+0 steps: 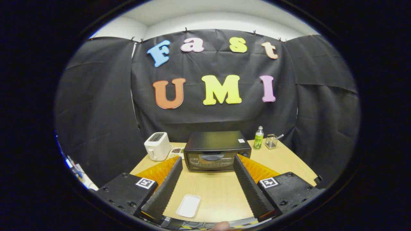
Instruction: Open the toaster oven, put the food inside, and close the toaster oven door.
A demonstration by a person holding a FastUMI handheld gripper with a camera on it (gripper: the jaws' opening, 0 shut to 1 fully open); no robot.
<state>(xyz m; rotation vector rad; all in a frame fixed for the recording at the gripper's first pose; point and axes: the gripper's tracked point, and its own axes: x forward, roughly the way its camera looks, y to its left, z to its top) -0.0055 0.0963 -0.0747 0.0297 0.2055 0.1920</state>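
Hand-held gripper (208,160) spread wide, holding nothing, above light wooden table (218,192). Between the fingers — small white rectangular tray (188,205). Just beyond the fingertips — black boxy toaster oven (217,150), door shut, front facing the fingers, long axis crosswise. White toaster (157,146) beside it.

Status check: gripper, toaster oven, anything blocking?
Gripper open, holding nothing. Black toaster oven ahead, door shut. Empty white rectangular tray lies between fingers.

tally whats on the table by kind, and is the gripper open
toaster oven, door shut: 1
white toaster: 1
green bottle: 1
clear cup: 1
white tray: 1
small packet beside the oven: 1
total: 6
gripper: open, holding nothing
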